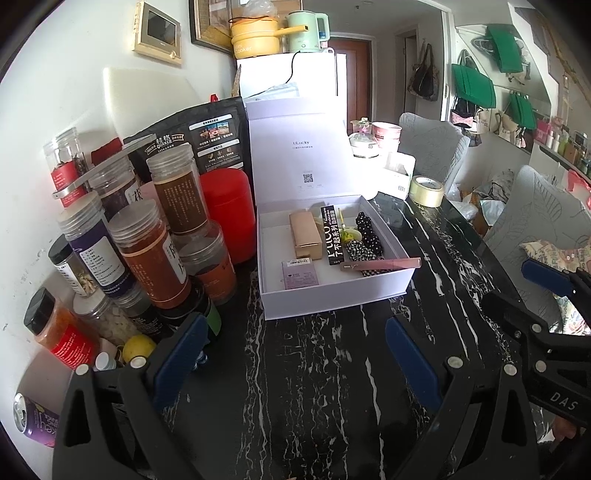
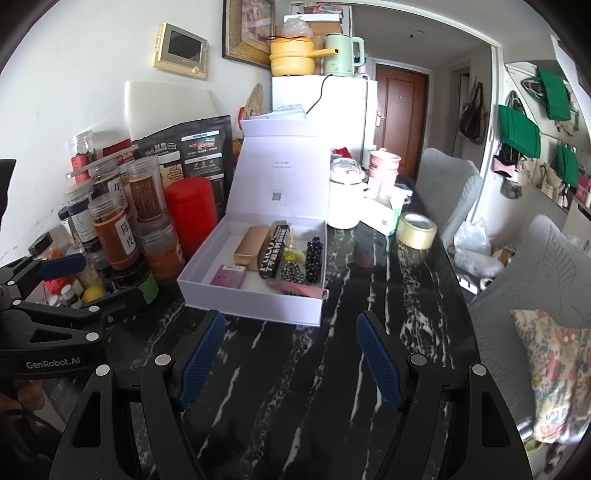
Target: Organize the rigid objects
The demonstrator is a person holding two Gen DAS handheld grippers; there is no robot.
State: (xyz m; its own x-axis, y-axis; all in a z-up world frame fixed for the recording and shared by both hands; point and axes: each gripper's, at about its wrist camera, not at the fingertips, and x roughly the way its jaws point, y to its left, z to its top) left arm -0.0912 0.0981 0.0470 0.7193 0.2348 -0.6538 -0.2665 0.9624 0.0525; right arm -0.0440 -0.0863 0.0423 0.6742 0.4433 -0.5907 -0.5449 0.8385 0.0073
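Toward the tabletop's [image 1: 332, 387] far edge sits the open white box [image 1: 332, 295], holding a gold carton [image 1: 304, 234] and black carton [image 1: 334, 236]. Both look light, stiff and slick, so pinching their long sides seems best. Left hand-held gripper [image 1: 295, 354] and right hand-held gripper [image 2: 290, 354] hover wide apart, holding nothing.

- black marble-look table [image 2: 369, 288] with white veining, shoved up against a white wall [image 1: 74, 55]
- small wall panel with a screen [image 2: 181, 50] next to a framed picture [image 2: 249, 31]
- white fridge [image 2: 340, 110] at the back, brown door [image 2: 400, 118] beside it
- grey leaf-print chairs [image 2: 448, 177] on the right
- green tote bags [image 1: 472, 86] hanging on the right wall
- soft, even daylight
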